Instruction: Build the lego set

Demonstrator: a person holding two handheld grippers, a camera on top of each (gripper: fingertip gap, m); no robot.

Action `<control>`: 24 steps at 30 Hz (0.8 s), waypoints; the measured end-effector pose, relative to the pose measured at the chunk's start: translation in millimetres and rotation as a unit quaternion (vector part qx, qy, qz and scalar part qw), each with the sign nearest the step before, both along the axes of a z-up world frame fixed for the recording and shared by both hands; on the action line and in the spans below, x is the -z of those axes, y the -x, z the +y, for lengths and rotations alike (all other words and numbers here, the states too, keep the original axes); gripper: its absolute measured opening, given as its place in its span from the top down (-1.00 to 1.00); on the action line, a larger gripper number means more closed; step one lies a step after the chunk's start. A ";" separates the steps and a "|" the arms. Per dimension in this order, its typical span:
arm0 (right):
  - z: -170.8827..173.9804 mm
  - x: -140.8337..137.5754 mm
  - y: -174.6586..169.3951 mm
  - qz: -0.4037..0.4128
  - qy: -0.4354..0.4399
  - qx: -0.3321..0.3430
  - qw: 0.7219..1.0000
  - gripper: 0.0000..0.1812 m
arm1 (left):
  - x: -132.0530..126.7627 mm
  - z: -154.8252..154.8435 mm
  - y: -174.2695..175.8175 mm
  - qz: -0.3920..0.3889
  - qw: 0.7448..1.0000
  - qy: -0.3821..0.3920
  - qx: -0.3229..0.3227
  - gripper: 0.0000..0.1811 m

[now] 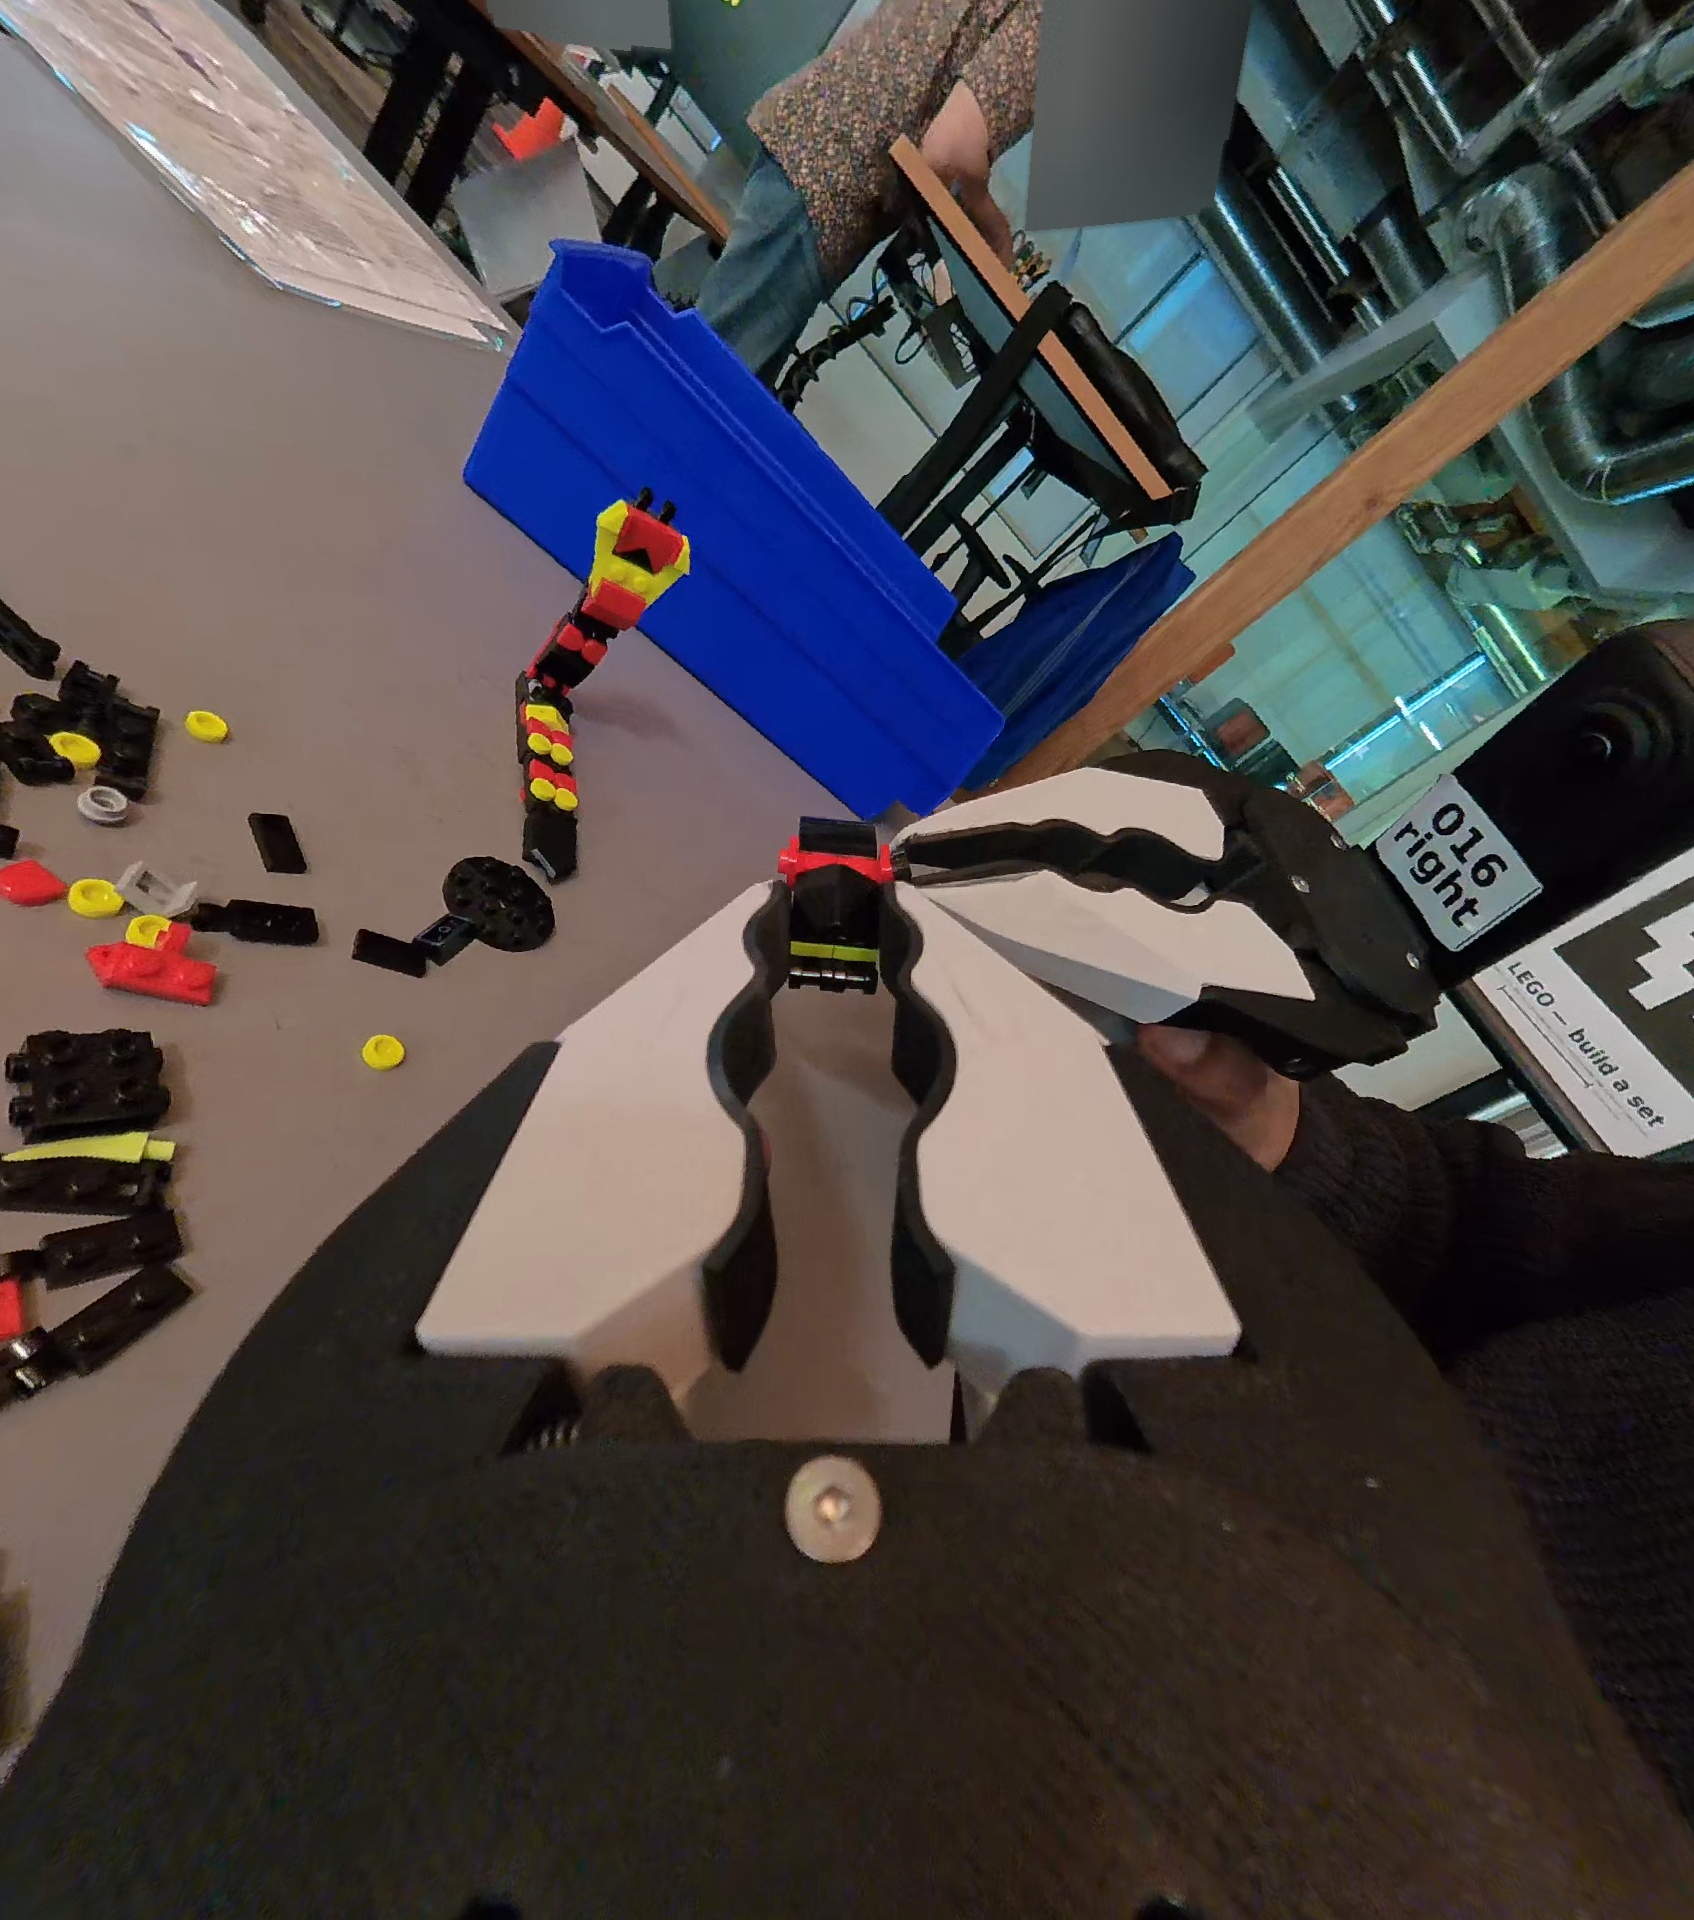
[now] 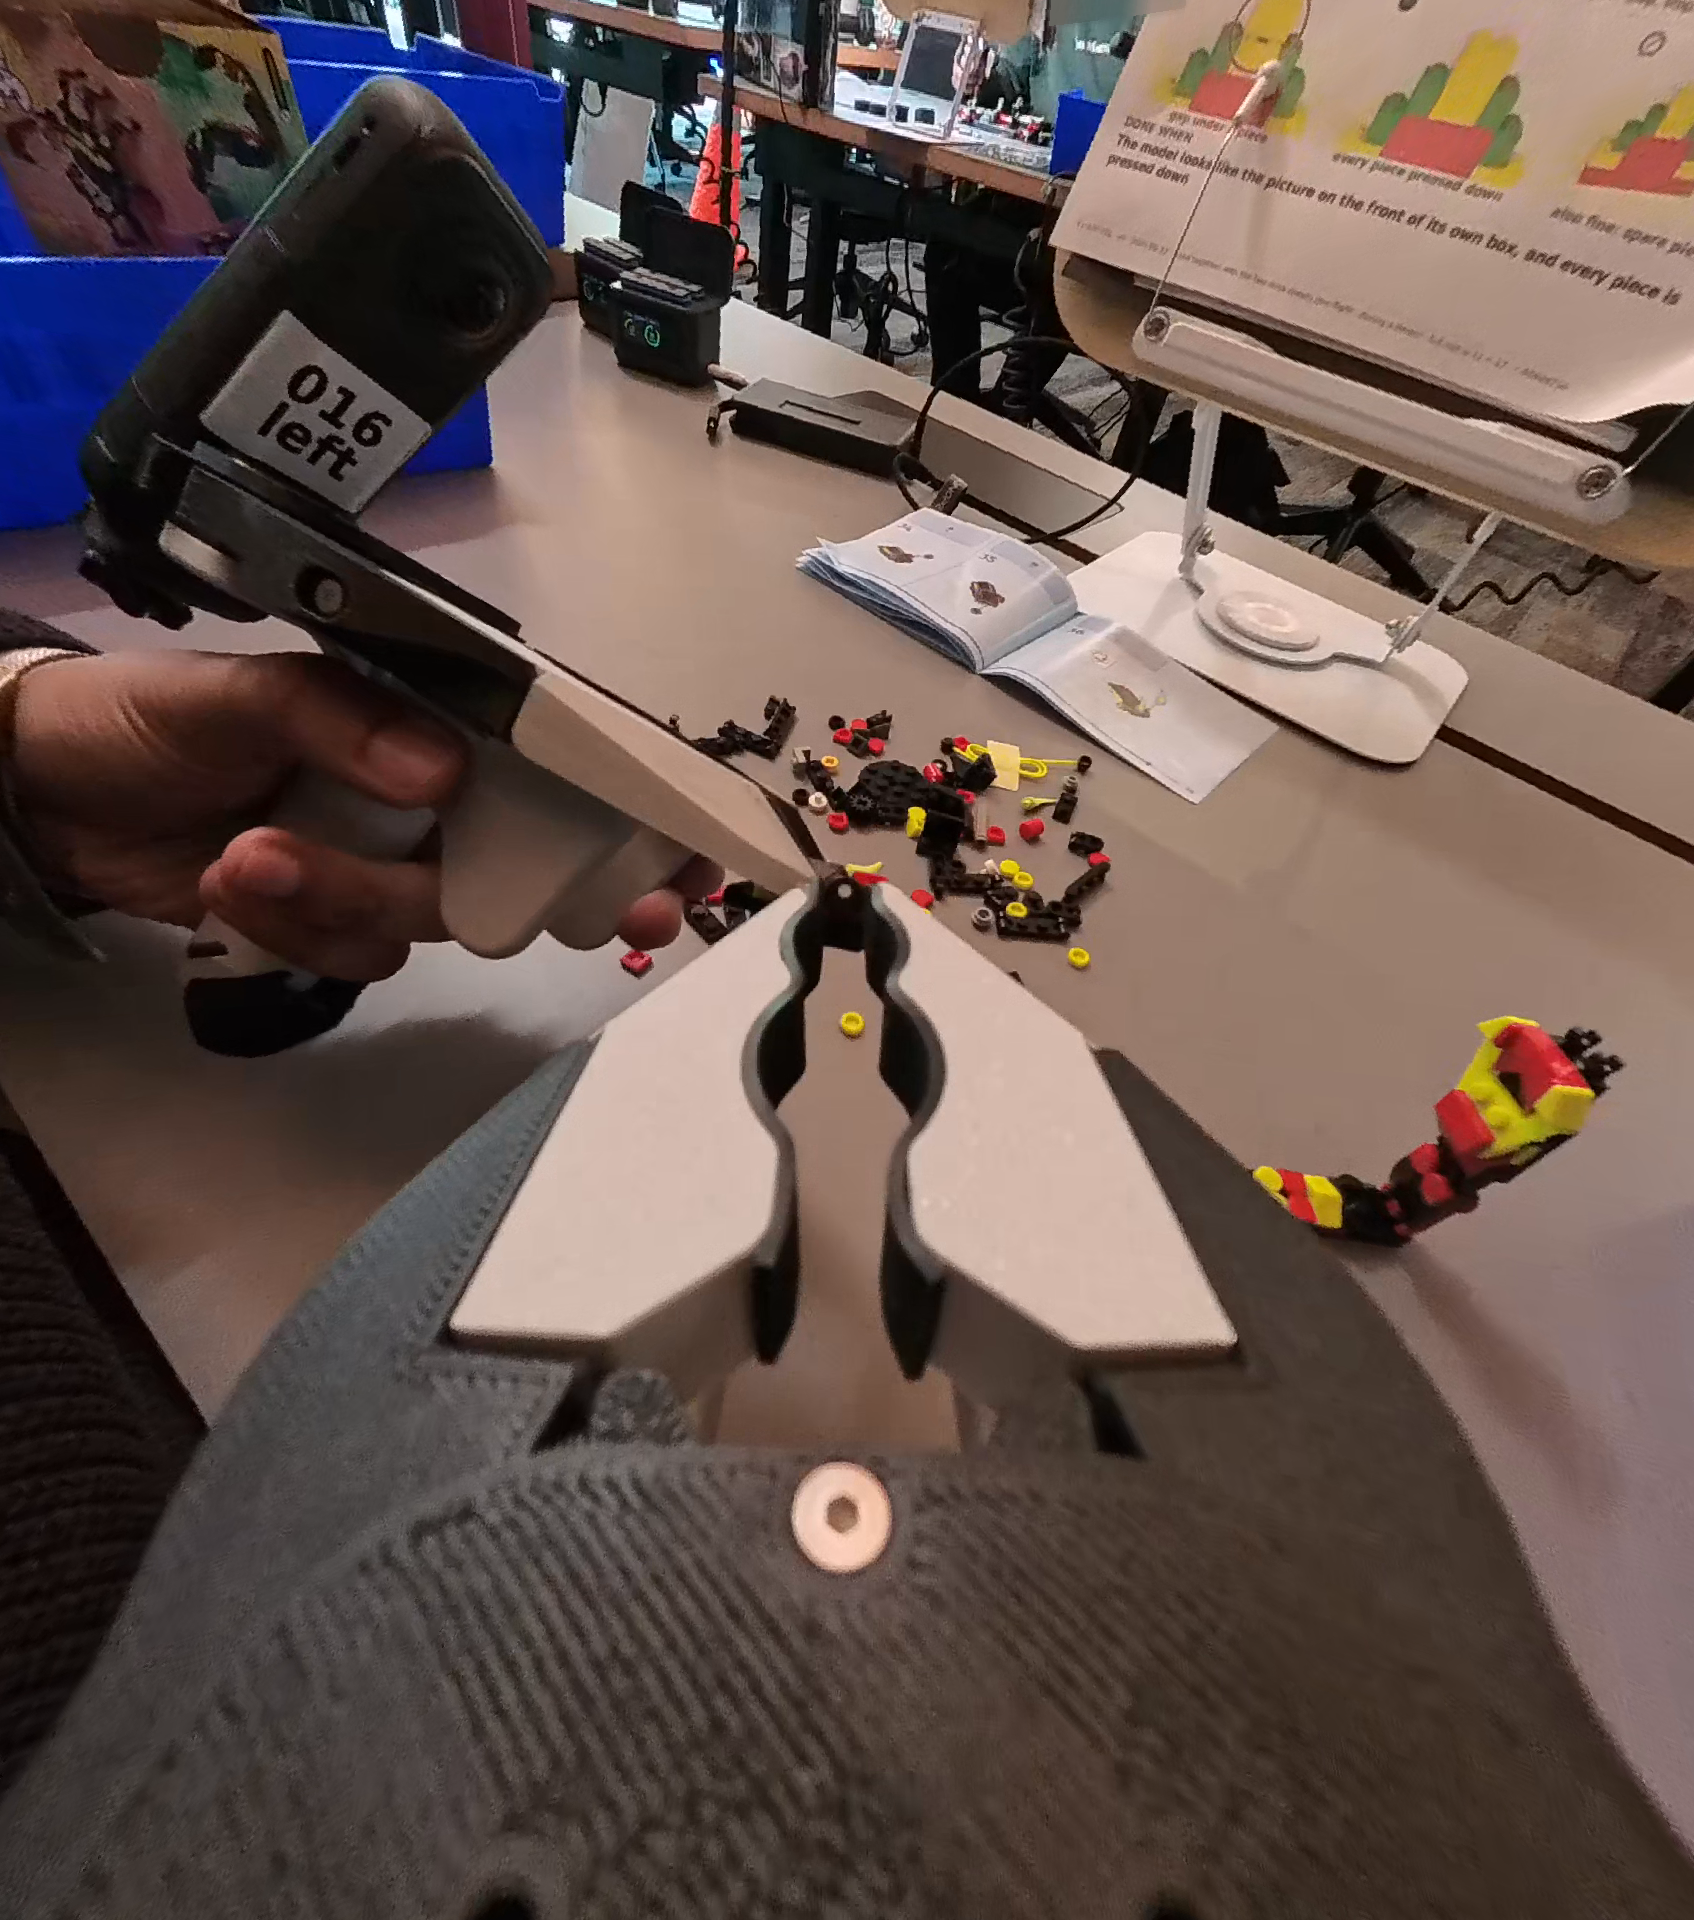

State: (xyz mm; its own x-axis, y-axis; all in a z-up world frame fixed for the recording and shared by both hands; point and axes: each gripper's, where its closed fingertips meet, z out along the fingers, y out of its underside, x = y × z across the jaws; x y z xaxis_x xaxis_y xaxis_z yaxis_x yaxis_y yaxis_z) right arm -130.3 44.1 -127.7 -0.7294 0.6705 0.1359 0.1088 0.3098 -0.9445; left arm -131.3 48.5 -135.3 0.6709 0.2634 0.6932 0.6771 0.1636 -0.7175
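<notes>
Black-red-yellow brick sub-assembly (image 1: 830, 906) clamped at tip of left tongs (image 1: 830, 925), held above grey surface (image 1: 230, 488). Right tongs (image 1: 910, 860) closed on red side stud of same sub-assembly, meeting from the right. Partly built snake (image 1: 581, 665) standing near blue bin (image 1: 770, 540), well apart from both tongs. Loose bricks (image 1: 84, 862) scattered left; bare surface between scatter and snake. Instruction booklet (image 2: 1019, 634) open beyond the scatter, near far edge.

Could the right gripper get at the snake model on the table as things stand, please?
Probably not yet: the right gripper is shut on the small sub-assembly that the left gripper also holds. The snake model itself stands unobstructed.
</notes>
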 end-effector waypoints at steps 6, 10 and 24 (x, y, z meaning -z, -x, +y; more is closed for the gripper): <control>-2.2 -11.5 -5.3 0.018 0.024 -0.022 0.999 0.95 | -12.1 -2.3 -4.3 0.021 0.999 -0.031 0.008 0.87; -2.4 -24.6 -14.0 0.032 0.039 -0.045 0.998 0.95 | -26.0 -2.8 -12.4 0.050 0.998 -0.048 0.011 0.87; -1.7 -31.2 -23.7 0.062 0.009 -0.059 0.996 0.95 | -36.3 -4.8 -20.8 0.155 0.988 0.003 -0.022 0.86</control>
State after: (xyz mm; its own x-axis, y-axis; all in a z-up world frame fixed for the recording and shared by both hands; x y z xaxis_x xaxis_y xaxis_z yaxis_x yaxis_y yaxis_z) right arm -106.6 42.3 -96.5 -0.7817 0.5840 0.2187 -0.0448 0.2972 -0.9538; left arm -110.5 43.7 -99.1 0.8386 0.3005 0.4545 0.4173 0.1821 -0.8903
